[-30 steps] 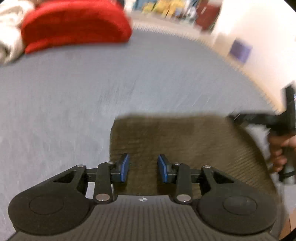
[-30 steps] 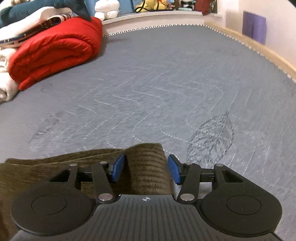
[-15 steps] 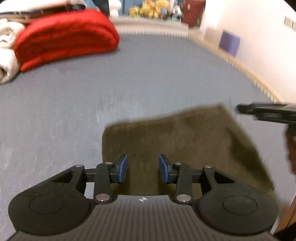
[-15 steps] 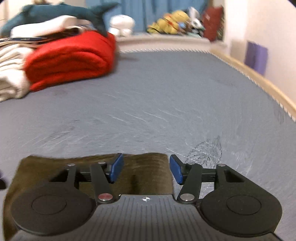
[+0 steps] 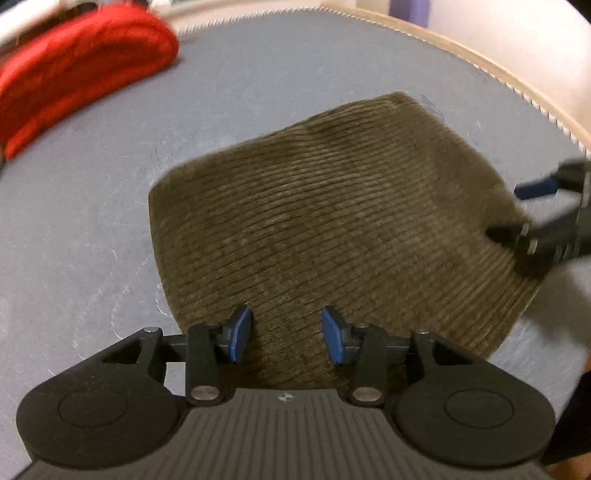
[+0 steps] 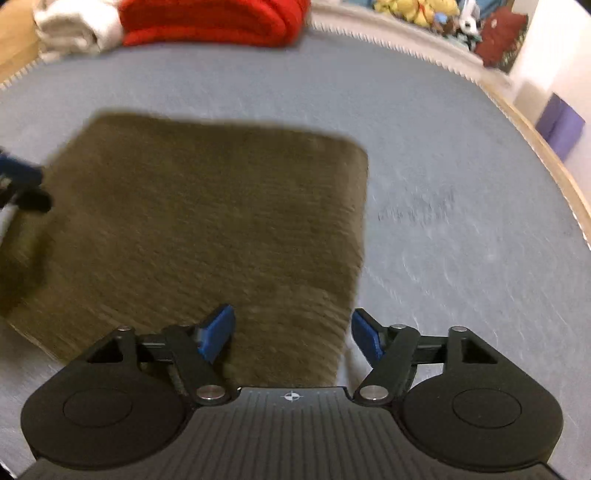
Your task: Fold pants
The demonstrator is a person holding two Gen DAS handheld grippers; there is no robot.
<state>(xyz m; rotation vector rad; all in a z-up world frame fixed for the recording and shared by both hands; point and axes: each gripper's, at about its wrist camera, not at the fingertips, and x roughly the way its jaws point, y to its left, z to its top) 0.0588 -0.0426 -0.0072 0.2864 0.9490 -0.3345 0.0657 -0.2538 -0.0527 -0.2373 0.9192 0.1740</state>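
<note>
While both claws hover open above it, the olive-brown ribbed corduroy pants lie folded into a rough rectangle on the grey quilted bed surface, filling the centre of the left wrist view and the centre-left of the right wrist view. The left claw, at the bottom centre of its own frame, has its blue pads parted with only fabric showing below the gap; it holds nothing. It also shows as a blurred blue-and-black shape at the left edge of the right wrist view, over the pants' side. The right claw is spread wider, one pad over the cloth and the other over the bed just past the pants' right edge, gripping nothing. It appears at the right edge of the left wrist view, apparently over the fabric's far corner. A rolled red blanket lies at the upper left of the left wrist view, well apart from the pants. Beside it in the right wrist view sits a white rolled towel. Soft toys line the upper right, and a purple box stands at the right.
</note>
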